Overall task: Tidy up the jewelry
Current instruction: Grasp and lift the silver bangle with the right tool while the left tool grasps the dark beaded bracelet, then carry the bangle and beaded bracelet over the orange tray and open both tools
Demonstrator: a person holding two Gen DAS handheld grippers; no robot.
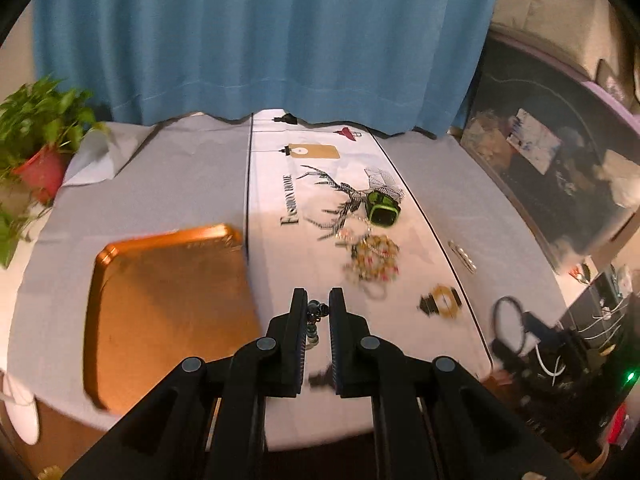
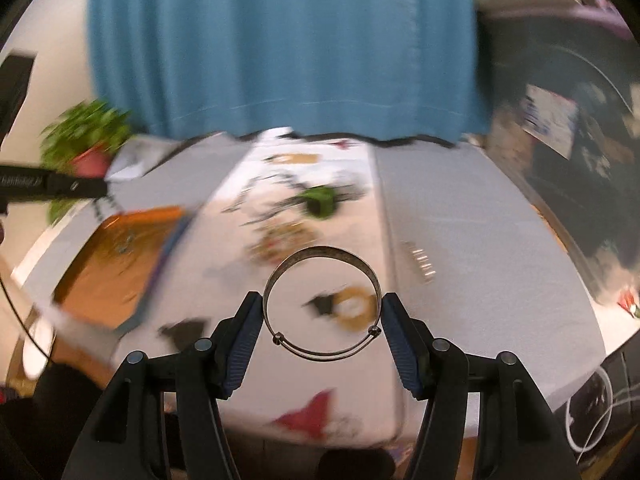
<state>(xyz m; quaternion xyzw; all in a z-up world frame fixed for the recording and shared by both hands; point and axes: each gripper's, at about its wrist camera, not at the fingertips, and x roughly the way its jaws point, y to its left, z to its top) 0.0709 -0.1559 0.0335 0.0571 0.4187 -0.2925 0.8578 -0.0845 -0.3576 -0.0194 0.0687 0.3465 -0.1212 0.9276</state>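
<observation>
My left gripper (image 1: pixel 319 303) is shut on a dark beaded bracelet (image 1: pixel 315 322) that hangs between its fingers, just right of the orange tray (image 1: pixel 168 312). My right gripper (image 2: pixel 322 308) is shut on a silver bangle (image 2: pixel 322 302) and holds it above the table. On the white cloth lie a beaded necklace heap (image 1: pixel 374 260), a green watch (image 1: pixel 382 206), a gold ring-shaped bracelet (image 1: pixel 442 301) and a silver clip (image 1: pixel 462 255). In the right wrist view the tray (image 2: pixel 120 264) is at left, and the left gripper's arm (image 2: pixel 48 186) reaches in above it. That view is blurred.
A potted plant (image 1: pixel 36 140) stands at the table's far left. A blue curtain (image 1: pixel 260 40) hangs behind the table. A dark cluttered cabinet (image 1: pixel 560 180) is to the right. Cables and a device with a green light (image 1: pixel 630 376) sit at the lower right.
</observation>
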